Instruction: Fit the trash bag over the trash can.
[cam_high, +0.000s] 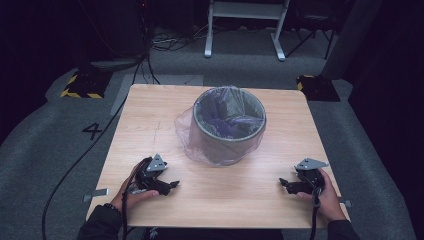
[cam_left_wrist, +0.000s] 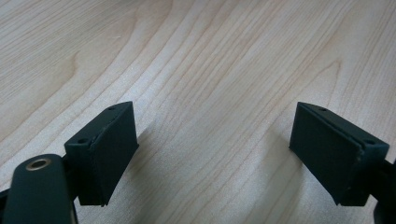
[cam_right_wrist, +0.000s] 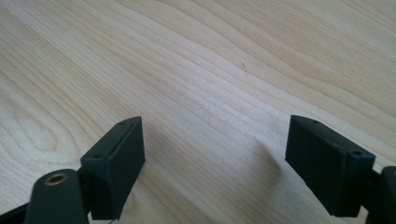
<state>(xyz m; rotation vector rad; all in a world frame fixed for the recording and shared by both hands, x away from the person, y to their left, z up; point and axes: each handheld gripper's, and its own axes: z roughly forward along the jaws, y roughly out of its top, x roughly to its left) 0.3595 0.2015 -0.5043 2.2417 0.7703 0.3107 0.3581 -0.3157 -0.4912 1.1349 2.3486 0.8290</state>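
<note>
While both hands rest low at the near edge of the bench (cam_high: 150, 125), the left tongs (cam_high: 172, 185) stand wide apart and grip nothing. In the left gripper view the left tongs (cam_left_wrist: 215, 154) show two blocky black pads, matte and flat-faced, with small screw holes on their top edges and only bare wood between them. The right tongs (cam_high: 283, 183) are the same story: spread wide, empty. In the right gripper view the right tongs (cam_right_wrist: 215, 163) hover just above the boards and cast soft shadows on the grain.

The two sets of tongs point inward toward each other, well apart, with open wood between them. Each carries a grey three-cornered plate on top and a dark cable trailing back past the wrist.

The bin (cam_high: 229, 131) sits upright at the middle of the bench, farther from the person than either hand and apart from both. It is a round, dark grey cylinder. A thin, see-through liner bag (cam_high: 186, 131) with a purplish tint is folded over its rim. The bag balloons loosely down the outside on the left, crinkled and glossy.

The bench top is pale, smooth wood with long wavy grain lines, square with rounded corners.
</note>
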